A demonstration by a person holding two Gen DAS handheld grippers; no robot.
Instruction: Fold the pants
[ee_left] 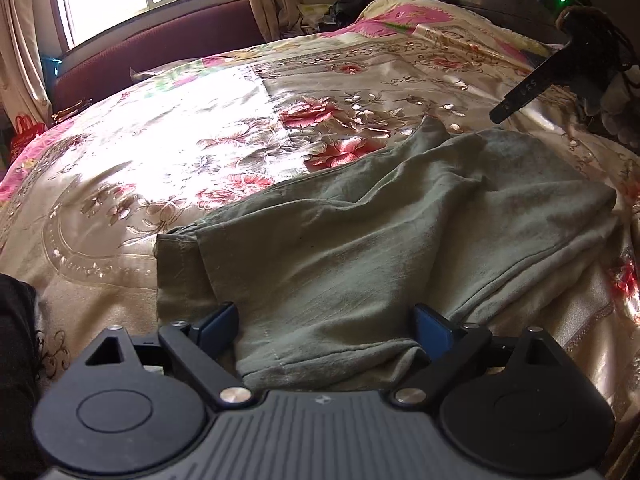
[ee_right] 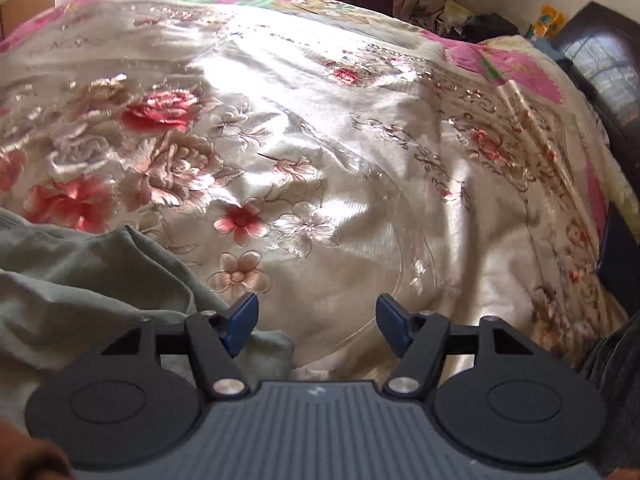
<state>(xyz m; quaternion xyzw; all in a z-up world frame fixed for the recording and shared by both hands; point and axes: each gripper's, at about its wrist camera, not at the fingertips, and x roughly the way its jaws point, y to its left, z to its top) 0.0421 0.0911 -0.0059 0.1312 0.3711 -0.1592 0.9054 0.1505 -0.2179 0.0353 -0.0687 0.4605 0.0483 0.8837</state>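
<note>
Grey-green pants [ee_left: 360,240] lie folded over and rumpled on a shiny floral bedspread [ee_left: 160,152]. In the left wrist view my left gripper [ee_left: 324,324] stands wide open low over their near end. The cloth lies loosely between the two blue fingertips [ee_left: 218,320], which do not squeeze it. In the right wrist view the pants [ee_right: 80,280] fill the lower left. My right gripper [ee_right: 318,324] is open over bare bedspread [ee_right: 360,200], its left fingertip [ee_right: 242,322] at the edge of the cloth, nothing between its fingers.
A window and a maroon bench [ee_left: 160,48] stand beyond the bed. Curtains and clutter [ee_left: 344,4] sit at the far corner. A dark headboard [ee_right: 600,60] runs along the right. A black bar-shaped part [ee_left: 524,88] juts in above the pants' right side.
</note>
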